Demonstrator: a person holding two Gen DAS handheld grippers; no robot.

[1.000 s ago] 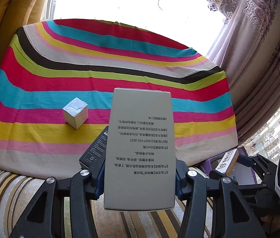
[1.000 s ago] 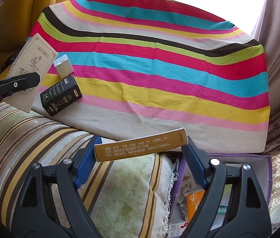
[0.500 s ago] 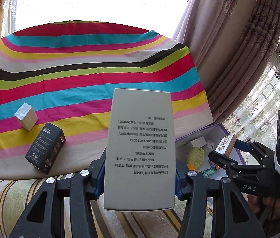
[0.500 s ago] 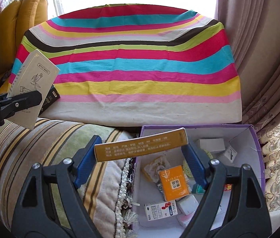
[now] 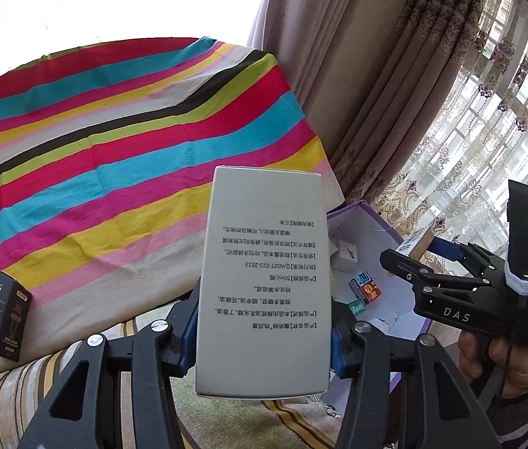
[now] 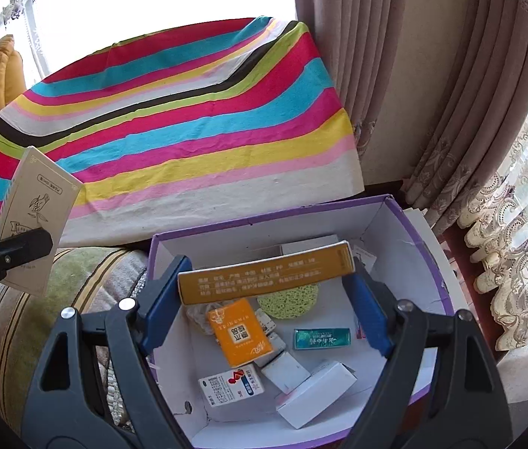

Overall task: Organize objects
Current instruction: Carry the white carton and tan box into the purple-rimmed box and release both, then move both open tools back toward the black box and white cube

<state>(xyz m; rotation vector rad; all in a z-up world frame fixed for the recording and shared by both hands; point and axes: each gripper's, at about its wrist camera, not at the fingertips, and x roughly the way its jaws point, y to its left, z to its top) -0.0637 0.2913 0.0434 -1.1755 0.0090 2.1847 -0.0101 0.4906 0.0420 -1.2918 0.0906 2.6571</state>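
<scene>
striped cloth behind – left gripper point(image 5: 264, 321) pinches the grey carton point(image 5: 264, 280), right gripper point(image 6: 264, 292) the yellow box point(image 6: 267, 275) over the purple bin point(image 6: 413, 247) – both look light, stiff cardboard, best held across flat sides.

Left tongs point(image 5: 264, 331) clamp grey carton point(image 5: 264, 280); purple box point(image 5: 387, 232) beyond.

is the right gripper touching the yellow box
Touching. The right wrist view shows the right gripper with both blue pads pressed against the ends of the yellow box, which hangs clamped above the purple bin.
</scene>
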